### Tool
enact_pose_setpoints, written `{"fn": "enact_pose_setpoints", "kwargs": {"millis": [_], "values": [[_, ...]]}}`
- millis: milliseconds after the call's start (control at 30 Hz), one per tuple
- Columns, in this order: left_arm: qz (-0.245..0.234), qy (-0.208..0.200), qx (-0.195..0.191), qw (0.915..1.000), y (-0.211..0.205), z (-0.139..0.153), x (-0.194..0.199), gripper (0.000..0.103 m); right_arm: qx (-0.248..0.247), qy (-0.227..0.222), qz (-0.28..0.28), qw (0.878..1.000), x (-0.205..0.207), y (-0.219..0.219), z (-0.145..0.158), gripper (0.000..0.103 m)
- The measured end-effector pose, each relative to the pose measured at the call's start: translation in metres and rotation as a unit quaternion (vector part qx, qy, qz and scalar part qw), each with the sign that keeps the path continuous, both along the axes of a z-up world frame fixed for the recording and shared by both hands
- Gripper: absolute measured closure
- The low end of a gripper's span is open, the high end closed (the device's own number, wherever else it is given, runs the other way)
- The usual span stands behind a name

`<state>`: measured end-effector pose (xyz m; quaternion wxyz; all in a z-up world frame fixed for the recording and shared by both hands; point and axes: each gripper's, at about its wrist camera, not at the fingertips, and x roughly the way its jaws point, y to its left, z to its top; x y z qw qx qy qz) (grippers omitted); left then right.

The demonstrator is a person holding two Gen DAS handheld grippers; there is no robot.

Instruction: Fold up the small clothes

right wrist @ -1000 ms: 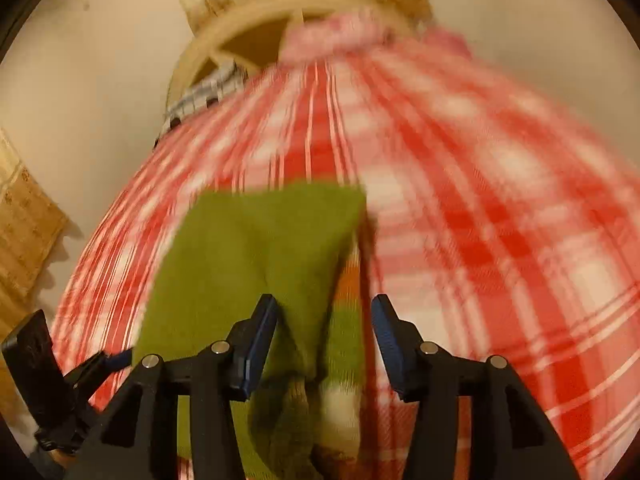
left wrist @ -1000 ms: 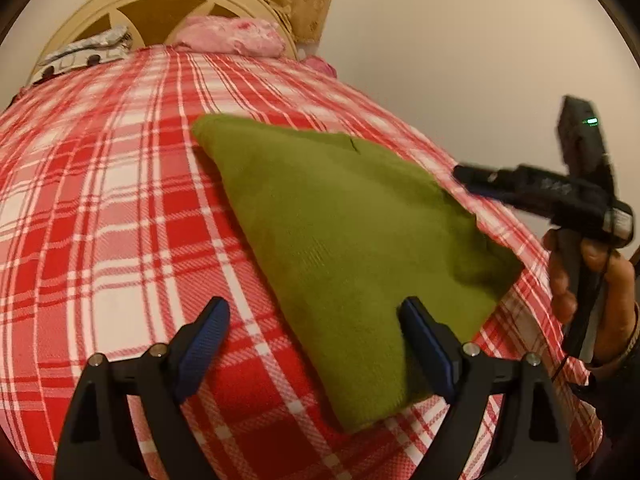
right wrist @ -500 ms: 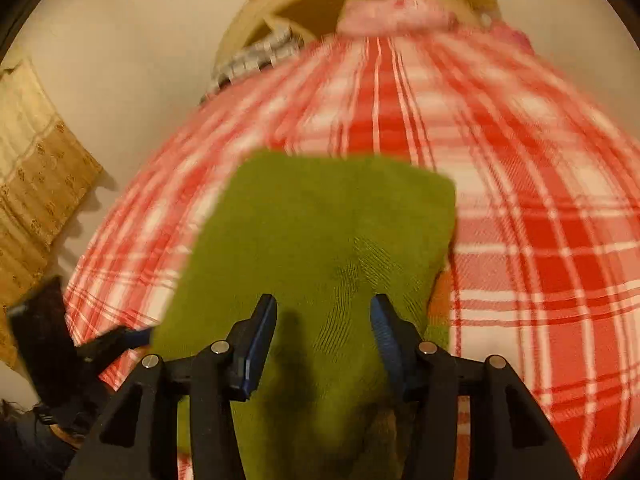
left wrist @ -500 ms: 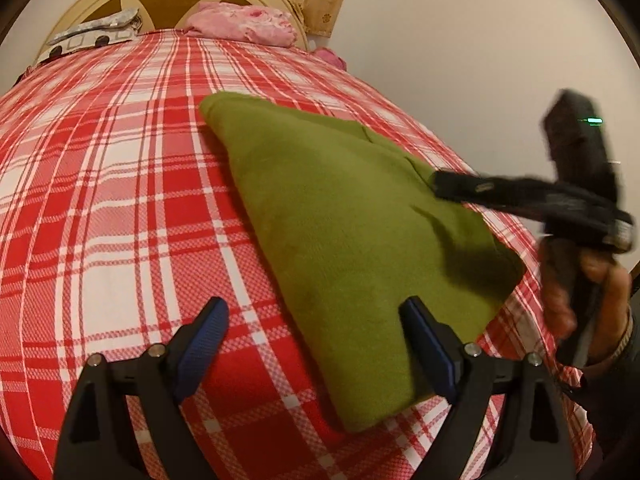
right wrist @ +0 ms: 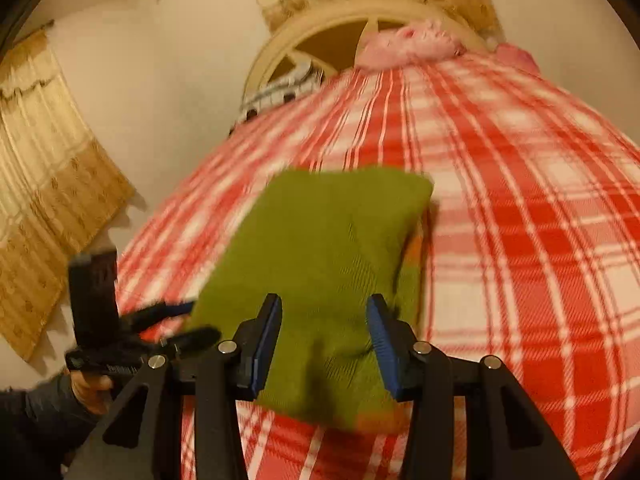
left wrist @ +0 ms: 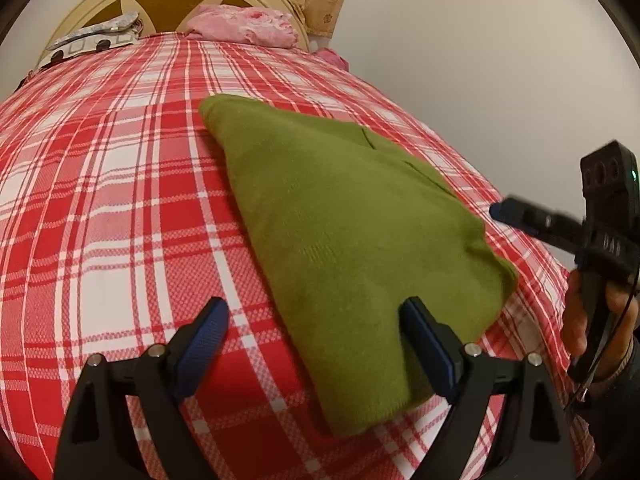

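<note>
A green knitted garment (left wrist: 340, 220) lies folded flat on the red plaid bedspread (left wrist: 120, 200). My left gripper (left wrist: 314, 312) stands wide open at the garment's near corner, its right finger over the cloth and its left finger over the bedspread, gripping nothing. In the right wrist view the garment (right wrist: 328, 240) fills the middle, with a striped orange edge showing under its right side. My right gripper (right wrist: 324, 304) hovers over the near end, its jaws closing; the pads do not press the cloth. From the left wrist view the right gripper (left wrist: 520, 216) is beside the garment's right edge.
A cream headboard (left wrist: 100, 4) closes the far end of the bed, with a pink cloth (left wrist: 244, 30) and a black-and-white patterned item (left wrist: 92, 38) in front of it. A plain wall runs along the right. A beige curtain (right wrist: 48, 200) hangs left of the bed.
The green flap that hung between my right fingers a second ago now lies flat. My right gripper has drawn back toward the garment's edge. The left gripper has stayed put.
</note>
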<state>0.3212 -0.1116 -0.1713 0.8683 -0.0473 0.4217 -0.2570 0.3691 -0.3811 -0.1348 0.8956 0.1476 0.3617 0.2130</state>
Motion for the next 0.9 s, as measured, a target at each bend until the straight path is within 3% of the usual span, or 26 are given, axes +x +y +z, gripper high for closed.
{"fn": "enact_pose_setpoints", "kwargs": {"millis": [133, 267, 367, 433, 900], "values": [[0.005, 0.015, 0.000, 0.9999, -0.004, -0.006, 0.009, 0.012, 0.055, 0.057, -0.014, 0.997, 0.041, -0.022, -0.008, 0.056], [0.004, 0.022, 0.010, 0.9997, -0.008, -0.011, 0.012, 0.008, 0.109, 0.111, -0.019, 0.988, 0.081, -0.039, -0.038, 0.056], [0.000, 0.023, 0.016, 0.9996, -0.011, -0.013, 0.013, 0.005, 0.130, 0.126, -0.015, 0.983, 0.099, -0.043, -0.057, 0.043], [-0.004, 0.022, 0.020, 0.9995, -0.013, -0.015, 0.013, 0.002, 0.148, 0.144, -0.010, 0.978, 0.114, -0.044, -0.069, 0.042], [-0.014, 0.025, 0.027, 0.9992, -0.021, -0.019, 0.017, 0.000, 0.183, 0.146, 0.016, 0.972, 0.162, -0.021, -0.087, 0.043]]}}
